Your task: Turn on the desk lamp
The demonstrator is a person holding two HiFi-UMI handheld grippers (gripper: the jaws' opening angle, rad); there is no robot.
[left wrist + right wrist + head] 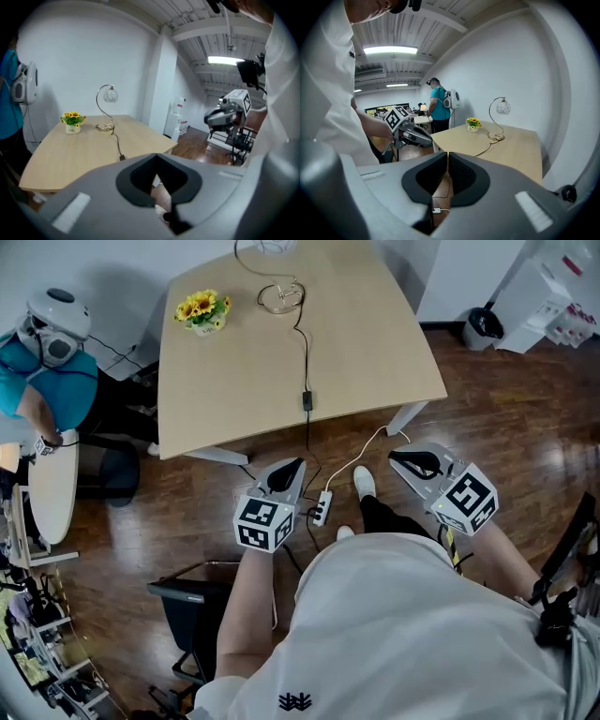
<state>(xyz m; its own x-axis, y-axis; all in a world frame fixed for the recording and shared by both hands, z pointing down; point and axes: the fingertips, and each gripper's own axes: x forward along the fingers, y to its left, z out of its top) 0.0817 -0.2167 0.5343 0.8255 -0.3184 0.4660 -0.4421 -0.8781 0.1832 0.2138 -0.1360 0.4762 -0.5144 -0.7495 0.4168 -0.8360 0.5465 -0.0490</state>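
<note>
left gripper (289, 468) hovering 6 o'clock off tabletop (375, 343), fingers together, empty | right gripper (408, 459) hovering 5 o'clock, fingers together, empty | desk lamp (280, 296) standing at tabletop's 12 o'clock

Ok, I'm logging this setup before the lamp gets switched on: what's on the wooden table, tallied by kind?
Desk lamp: 1
Pot of yellow flowers: 1
Black cord with inline switch: 1
Total: 3
</note>
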